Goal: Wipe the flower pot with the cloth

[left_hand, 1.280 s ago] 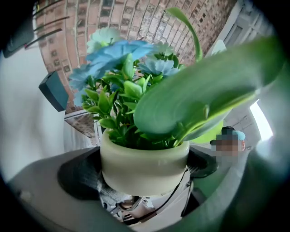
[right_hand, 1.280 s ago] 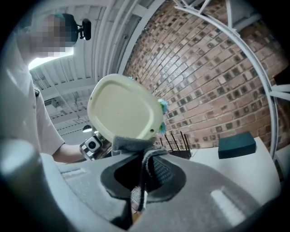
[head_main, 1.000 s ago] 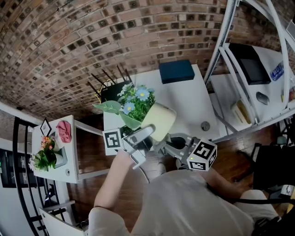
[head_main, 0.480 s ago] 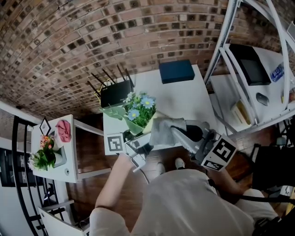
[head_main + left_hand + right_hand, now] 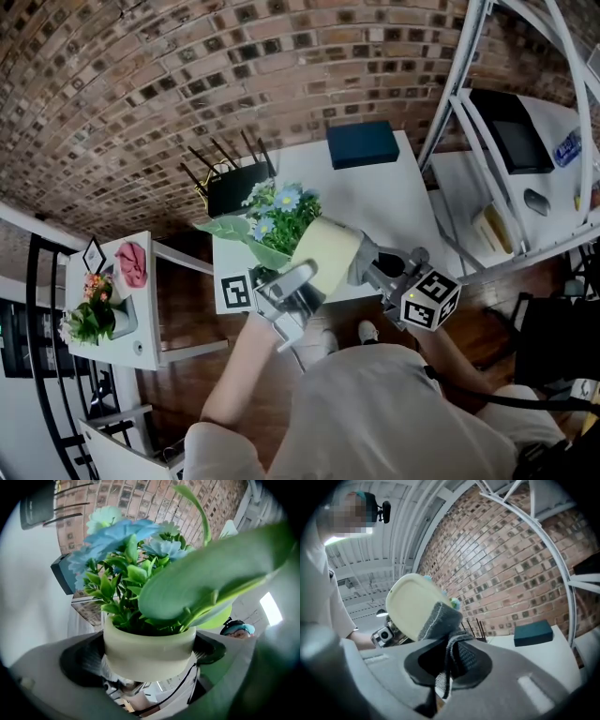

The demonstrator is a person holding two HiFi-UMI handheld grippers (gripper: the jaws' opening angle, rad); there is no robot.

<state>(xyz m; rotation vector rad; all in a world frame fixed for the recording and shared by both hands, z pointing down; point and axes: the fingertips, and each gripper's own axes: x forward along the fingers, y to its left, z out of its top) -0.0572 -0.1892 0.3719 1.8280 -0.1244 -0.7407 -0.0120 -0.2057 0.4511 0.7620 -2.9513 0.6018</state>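
Note:
A cream flower pot (image 5: 324,254) with blue and white flowers (image 5: 279,208) is held tilted above the white table's near edge. My left gripper (image 5: 289,289) is shut on the pot (image 5: 149,651), whose rim sits between the jaws under large green leaves (image 5: 206,581). My right gripper (image 5: 377,269) is shut on a grey cloth (image 5: 446,623). The cloth (image 5: 362,262) presses against the pot's underside (image 5: 414,605) at its right edge.
On the white table (image 5: 379,201) lie a dark blue box (image 5: 362,143) and a black router (image 5: 236,187) with antennas. A white metal rack (image 5: 457,89) stands to the right. At the left, a small shelf (image 5: 141,309) carries another plant (image 5: 91,319) and a pink cloth (image 5: 131,264).
The cloth lay over the pot's side half a second ago; it has slid back to the pot's right edge. My right gripper has moved left and nearer. The pot has stayed tilted.

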